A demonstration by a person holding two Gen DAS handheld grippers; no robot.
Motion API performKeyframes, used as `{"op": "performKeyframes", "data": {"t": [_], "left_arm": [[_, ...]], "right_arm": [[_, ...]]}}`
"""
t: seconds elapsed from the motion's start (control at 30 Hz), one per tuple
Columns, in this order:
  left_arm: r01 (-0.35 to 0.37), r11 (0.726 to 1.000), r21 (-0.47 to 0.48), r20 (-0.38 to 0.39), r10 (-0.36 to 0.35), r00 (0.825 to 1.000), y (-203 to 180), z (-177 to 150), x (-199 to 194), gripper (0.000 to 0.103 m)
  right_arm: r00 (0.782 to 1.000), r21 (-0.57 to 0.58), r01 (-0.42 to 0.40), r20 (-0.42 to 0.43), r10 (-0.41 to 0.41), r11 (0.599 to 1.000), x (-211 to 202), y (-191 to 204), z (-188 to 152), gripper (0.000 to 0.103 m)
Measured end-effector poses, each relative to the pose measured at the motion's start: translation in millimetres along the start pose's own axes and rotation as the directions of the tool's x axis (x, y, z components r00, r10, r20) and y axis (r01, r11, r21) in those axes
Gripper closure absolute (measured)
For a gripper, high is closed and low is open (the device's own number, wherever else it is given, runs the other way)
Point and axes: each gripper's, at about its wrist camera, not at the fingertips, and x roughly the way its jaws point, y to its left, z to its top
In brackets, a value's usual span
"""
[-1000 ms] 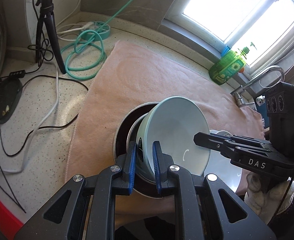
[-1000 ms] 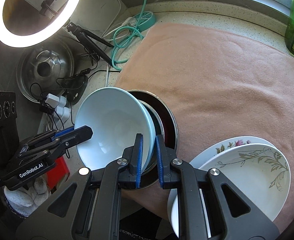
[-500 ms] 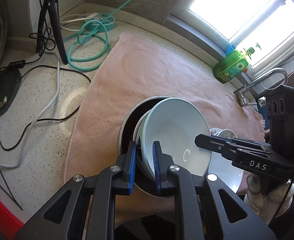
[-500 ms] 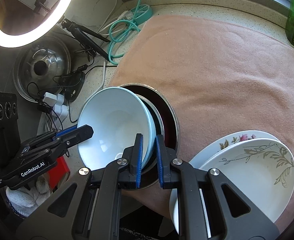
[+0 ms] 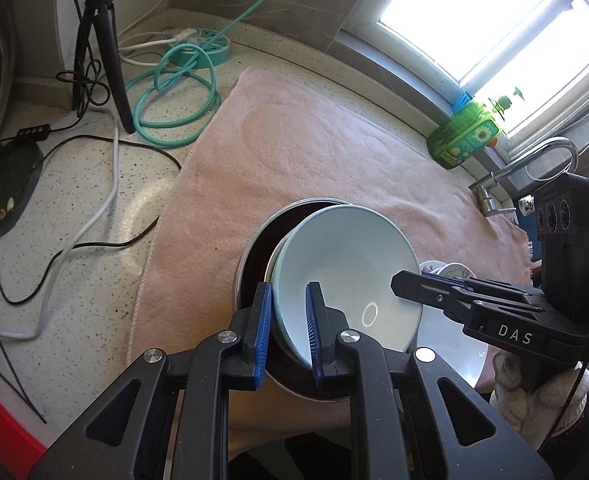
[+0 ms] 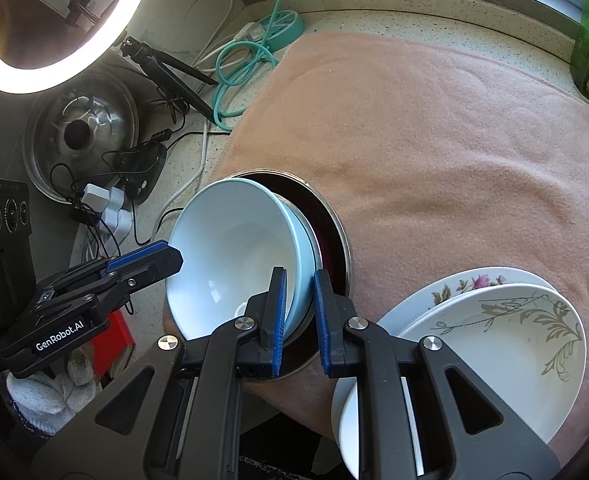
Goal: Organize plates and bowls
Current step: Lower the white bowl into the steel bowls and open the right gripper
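Observation:
A pale blue bowl [image 5: 346,264] [image 6: 230,248] leans tilted inside a second bowl and a dark-lined metal bowl [image 5: 254,240] [image 6: 334,232] on the pink towel [image 5: 314,140]. My left gripper [image 5: 288,292] is shut on the bowl's near rim and shows at the left of the right wrist view [image 6: 170,256]. My right gripper [image 6: 299,280] clasps the opposite rim. Its jaws are opening slightly, with the rim still between the blue pads. Its fingers [image 5: 414,284] reach in from the right. Two flowered white plates [image 6: 494,344] [image 5: 450,270] lie stacked to the right.
A green soap bottle [image 5: 464,140] and a tap [image 5: 534,160] stand by the window. A tripod [image 5: 106,60], a teal cable [image 5: 174,92], a ring light [image 6: 54,20], a steel lid [image 6: 82,132] and loose cords crowd the counter's left side.
The right gripper's pads stand a touch wider on the rim. The bowl and both hands have stayed where they were.

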Motion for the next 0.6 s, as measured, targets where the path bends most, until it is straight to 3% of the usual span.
{"op": "performKeyframes", "data": {"t": [0.3, 0.33, 0.4, 0.6], "left_arm": [[-0.003, 1.000, -0.002, 0.018, 0.003, 1.000, -0.2, 0.1, -5.3, 0.089], [-0.006, 1.000, -0.003, 0.023, 0.006, 1.000, 0.2, -0.2, -6.8, 0.089], [-0.010, 1.000, -0.004, 0.033, 0.010, 0.999, 1.0, -0.1, -10.5, 0.088], [-0.023, 1.000, -0.018, 0.065, 0.024, 0.998, 5.9, -1.1, -22.9, 0.080]], "right_arm": [[1.000, -0.003, -0.010, 0.014, 0.010, 1.000, -5.0, 2.1, -1.2, 0.087], [1.000, -0.005, -0.013, 0.023, 0.013, 1.000, -7.5, 2.6, -1.7, 0.084], [0.999, -0.013, -0.015, 0.046, 0.016, 1.000, -13.9, 4.3, -1.8, 0.067], [0.992, -0.028, 0.004, 0.126, 0.000, 1.000, -37.8, 6.4, -2.7, 0.048]]}}
